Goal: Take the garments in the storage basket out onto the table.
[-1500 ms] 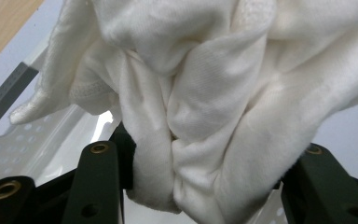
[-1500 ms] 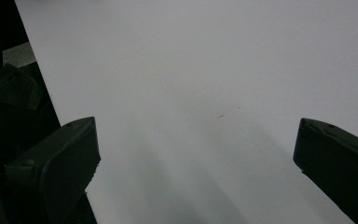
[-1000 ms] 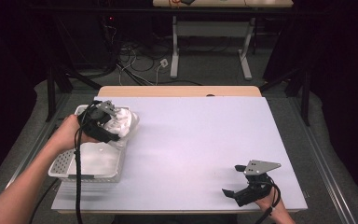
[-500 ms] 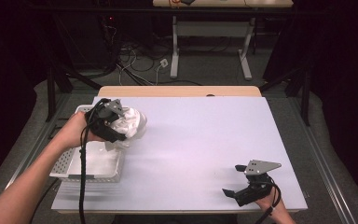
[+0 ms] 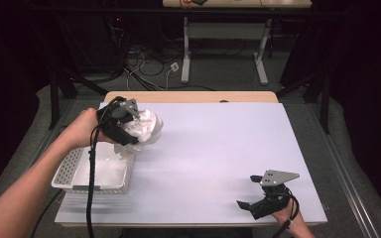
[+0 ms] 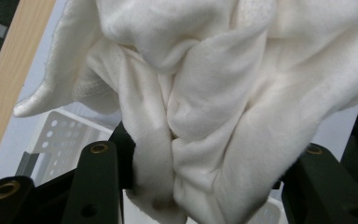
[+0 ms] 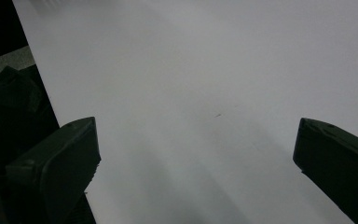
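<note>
A bunched white cloth [image 5: 144, 130] hangs in the air over the far end of the white perforated basket [image 5: 72, 168] at the table's left. My left gripper [image 5: 129, 130] is shut on the cloth, and in the left gripper view the folds of the cloth [image 6: 200, 93] bulge between the two black jaws, with the basket [image 6: 58, 135] below. My right gripper [image 5: 250, 206] rests low near the table's front right corner, open, with nothing between its jaws. The right gripper view looks along wide-apart jaws at bare white table [image 7: 191, 93].
The white table top [image 5: 218, 148] has a wooden strip [image 5: 188, 96] along its far edge. Beyond it stand desk legs and loose cables [image 5: 154, 64] on the floor. A black cable [image 5: 92, 188] trails from my left gripper across the basket.
My left gripper has lifted the white cloth out of the basket and carried it up and to the right. The right gripper has stayed in place.
</note>
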